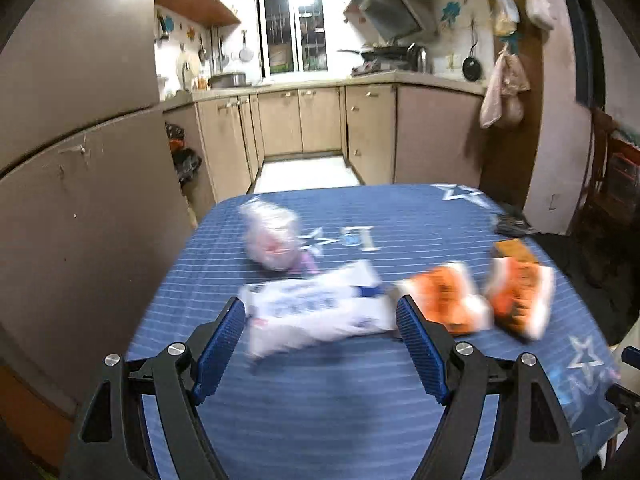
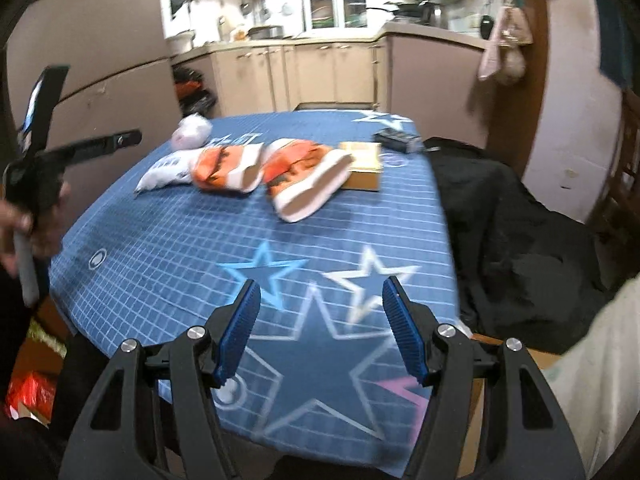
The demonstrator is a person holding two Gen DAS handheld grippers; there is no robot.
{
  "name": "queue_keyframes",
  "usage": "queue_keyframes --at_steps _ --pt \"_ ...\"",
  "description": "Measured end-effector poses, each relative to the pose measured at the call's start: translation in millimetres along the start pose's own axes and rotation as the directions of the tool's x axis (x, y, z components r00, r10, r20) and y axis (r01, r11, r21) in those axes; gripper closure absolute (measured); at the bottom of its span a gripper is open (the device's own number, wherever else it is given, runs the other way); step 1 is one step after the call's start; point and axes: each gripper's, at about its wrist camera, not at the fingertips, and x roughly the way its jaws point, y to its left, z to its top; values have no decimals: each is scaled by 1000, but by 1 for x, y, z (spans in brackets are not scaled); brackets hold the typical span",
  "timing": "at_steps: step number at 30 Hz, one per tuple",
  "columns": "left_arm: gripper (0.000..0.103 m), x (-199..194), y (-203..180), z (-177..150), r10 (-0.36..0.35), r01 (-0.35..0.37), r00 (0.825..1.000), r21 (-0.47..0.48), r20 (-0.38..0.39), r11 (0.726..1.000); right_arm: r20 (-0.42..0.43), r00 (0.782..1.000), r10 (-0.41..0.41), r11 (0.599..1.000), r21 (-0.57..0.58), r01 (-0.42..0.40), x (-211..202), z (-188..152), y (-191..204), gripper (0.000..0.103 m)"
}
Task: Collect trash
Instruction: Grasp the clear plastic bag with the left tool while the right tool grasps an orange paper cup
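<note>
A table covered with a blue star-patterned tablecloth [image 2: 168, 248] is seen in both wrist views, with a kitchen behind it. Four pieces of trash are laid across its far half. A white snack bag with blue print [image 1: 316, 312] lies nearest the left gripper [image 1: 322, 320], whose jaws are spread wide with nothing held between them; the bag is framed between the two blue finger pads, but whether it is touched by them cannot be told because of motion blur. Just to the right of it, a first orange-and-white wrapper [image 1: 448, 300] is found, and beside that a second orange-and-white wrapper [image 1: 520, 296]. A crumpled clear plastic bag [image 1: 272, 240] is placed behind the white bag, nearer the table's far left edge.

In the right wrist view the same row is shown further off: the white bag [image 2: 168, 170], the two orange wrappers [image 2: 226, 170] [image 2: 304, 184], and the crumpled bag [image 2: 192, 132]. A flat cardboard box [image 2: 362, 164] is seen touching the second wrapper, and a dark small object [image 2: 398, 138] lies near the far right edge.

The right gripper [image 2: 322, 330] is held over the near edge of the table, well apart from the trash, with its jaws wide and nothing gripped. The left gripper [image 2: 44, 136] is visible at the left edge of this view, held in a hand [image 2: 24, 224].
</note>
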Motion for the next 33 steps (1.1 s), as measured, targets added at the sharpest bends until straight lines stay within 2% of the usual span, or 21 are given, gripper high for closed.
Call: queue_keyframes --at_steps 3,4,6,10,13,16,17,18,19,23,26,28,30,33 --pt "24 24 29 9 5 -4 999 30 -38 1000 -18 1000 21 1000 -7 -21 10 0 7 42" --pt "24 39 42 14 18 -17 998 22 -64 1000 -27 999 30 1000 -5 -30 17 1 11 42" --pt "24 62 61 30 -1 -2 995 -30 -101 1000 -43 998 42 999 1 -42 26 0 16 41" --pt "20 105 58 63 -36 25 992 -94 -124 995 -75 995 59 998 15 -58 44 0 23 40" --pt "19 139 49 79 -18 4 989 -93 -147 996 -88 995 53 999 13 -52 51 5 24 40" --pt "19 176 48 85 3 -27 979 -115 -205 993 -87 995 47 999 10 -46 54 12 23 40" --pt "21 188 48 83 9 -38 971 -118 -238 992 -85 995 47 999 11 -46 55 15 23 40" --pt "37 199 48 79 16 -48 962 -113 -274 992 -84 995 49 999 11 -48 56 17 22 40" --pt "44 205 50 76 20 -56 954 -111 -298 992 -79 996 50 999 9 -49 58 22 22 40" --pt "54 189 51 69 -2 -28 970 -120 -243 992 -60 997 56 998 28 -54 64 36 15 40" --pt "56 163 57 64 -34 1 982 -175 -188 985 -33 993 113 989 96 -109 69 50 3 43" --pt "56 138 59 62 -47 19 989 -193 -141 981 -27 989 144 981 135 -139 76 58 -6 53" --pt "56 111 58 57 -46 29 995 -184 -91 983 -30 986 165 974 162 -158 85 63 -11 60" --pt "56 83 56 49 -60 49 996 -168 -63 985 -36 978 203 964 183 -194 92 64 -12 70"
